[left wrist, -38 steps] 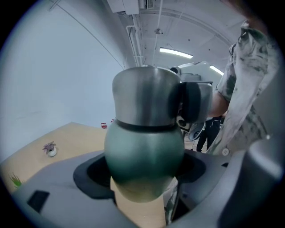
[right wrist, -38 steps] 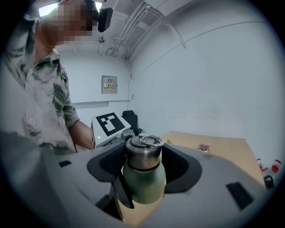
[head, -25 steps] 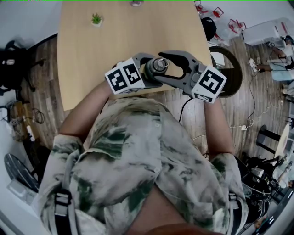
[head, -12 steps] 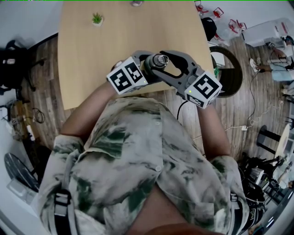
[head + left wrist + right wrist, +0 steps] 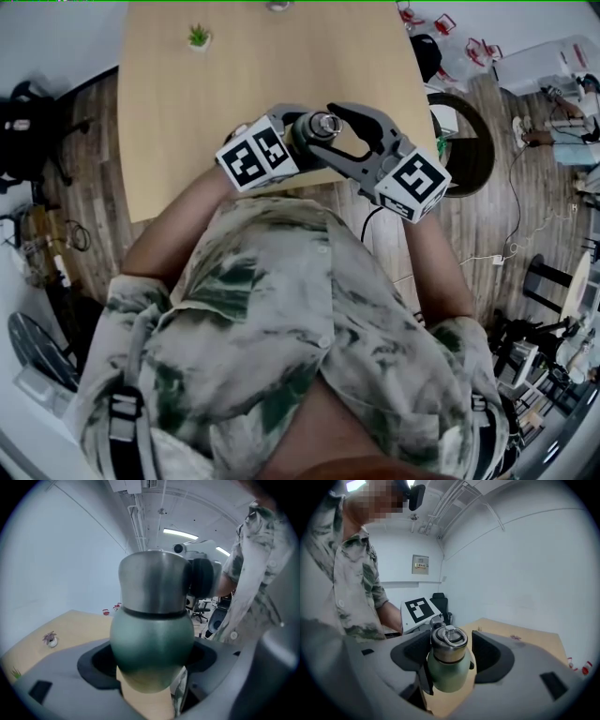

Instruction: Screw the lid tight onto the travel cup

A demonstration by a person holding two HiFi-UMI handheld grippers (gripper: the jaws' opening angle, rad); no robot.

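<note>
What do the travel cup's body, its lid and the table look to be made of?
Cup body: likely metal under a matte green coat, going by its soft, even sheen. Lid: seemingly brushed bare steel, grey with a streaky shine. Table: pale wood or wood-look laminate; even tan surface.

You are working in a lab-style office: a bare wooden table is standing at 12 o'clock, cables are trailing across plank flooring at 3 o'clock, and an office chair and ceiling strip lights are showing behind.
</note>
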